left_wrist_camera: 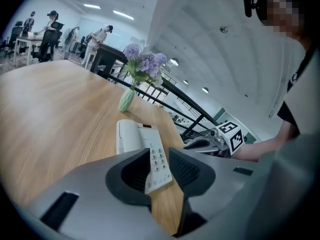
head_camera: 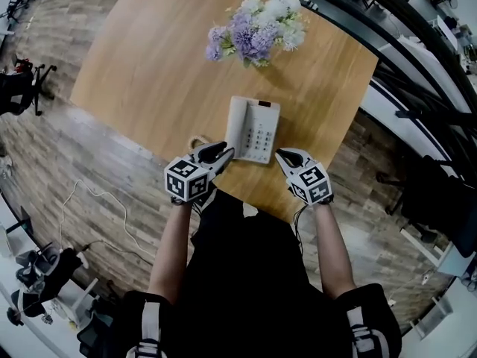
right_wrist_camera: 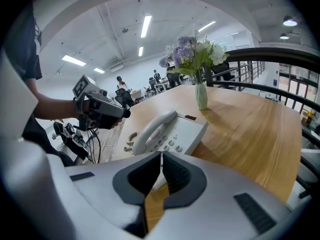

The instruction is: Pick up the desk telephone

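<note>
The desk telephone [head_camera: 253,130] lies flat on the table [head_camera: 141,73], handset cradled, so nothing is lifted yet. My 2 grippers flank its near edge: left gripper [head_camera: 226,152] jaws slightly apart, pressing nothing; right gripper [head_camera: 283,156] jaws together, empty. The whole pickup remains.

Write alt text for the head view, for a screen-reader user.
A white desk telephone sits near the front edge of a wooden table, with the person's left gripper and right gripper at either side of its near end. Purple and white flowers stand behind it.
</note>
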`<action>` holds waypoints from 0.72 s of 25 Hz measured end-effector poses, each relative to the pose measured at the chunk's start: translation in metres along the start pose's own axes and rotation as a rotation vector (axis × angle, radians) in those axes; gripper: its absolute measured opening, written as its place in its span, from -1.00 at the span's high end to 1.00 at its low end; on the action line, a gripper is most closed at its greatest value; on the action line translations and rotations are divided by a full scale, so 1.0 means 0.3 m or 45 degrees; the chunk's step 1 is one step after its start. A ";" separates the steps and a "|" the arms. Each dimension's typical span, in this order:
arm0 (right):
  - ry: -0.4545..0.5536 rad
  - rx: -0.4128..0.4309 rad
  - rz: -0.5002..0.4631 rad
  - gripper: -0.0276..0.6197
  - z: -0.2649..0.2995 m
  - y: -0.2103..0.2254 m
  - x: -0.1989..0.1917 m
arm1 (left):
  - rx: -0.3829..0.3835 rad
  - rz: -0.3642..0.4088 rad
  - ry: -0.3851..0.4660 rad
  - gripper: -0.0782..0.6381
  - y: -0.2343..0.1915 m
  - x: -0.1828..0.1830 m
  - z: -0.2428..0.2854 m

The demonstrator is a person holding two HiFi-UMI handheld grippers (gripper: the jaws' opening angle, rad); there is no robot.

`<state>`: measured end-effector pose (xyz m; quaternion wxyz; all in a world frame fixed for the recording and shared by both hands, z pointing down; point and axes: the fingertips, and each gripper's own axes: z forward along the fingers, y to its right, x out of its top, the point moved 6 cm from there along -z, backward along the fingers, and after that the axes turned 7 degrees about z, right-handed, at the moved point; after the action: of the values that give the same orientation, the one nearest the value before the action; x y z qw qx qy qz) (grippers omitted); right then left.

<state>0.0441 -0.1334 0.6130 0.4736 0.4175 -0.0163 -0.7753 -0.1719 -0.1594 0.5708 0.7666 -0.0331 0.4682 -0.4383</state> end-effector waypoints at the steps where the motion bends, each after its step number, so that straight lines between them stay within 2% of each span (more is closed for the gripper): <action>1: -0.001 0.002 0.015 0.83 0.007 0.007 0.002 | -0.009 0.001 -0.016 0.44 -0.011 -0.004 0.010; 8: -0.004 0.067 0.239 0.83 0.066 0.050 -0.006 | -0.067 -0.064 -0.070 0.21 -0.097 -0.036 0.064; 12: -0.024 0.039 0.269 0.83 0.090 0.066 -0.021 | -0.097 -0.081 -0.129 0.00 -0.143 -0.068 0.107; 18: -0.013 -0.003 0.301 0.83 0.122 0.075 -0.027 | -0.144 -0.135 -0.204 -0.15 -0.202 -0.114 0.177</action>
<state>0.0377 -0.1533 0.6513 0.5622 0.4081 -0.0669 -0.7162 -0.1773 -0.1916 0.6521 0.7742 -0.1359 0.4271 -0.4469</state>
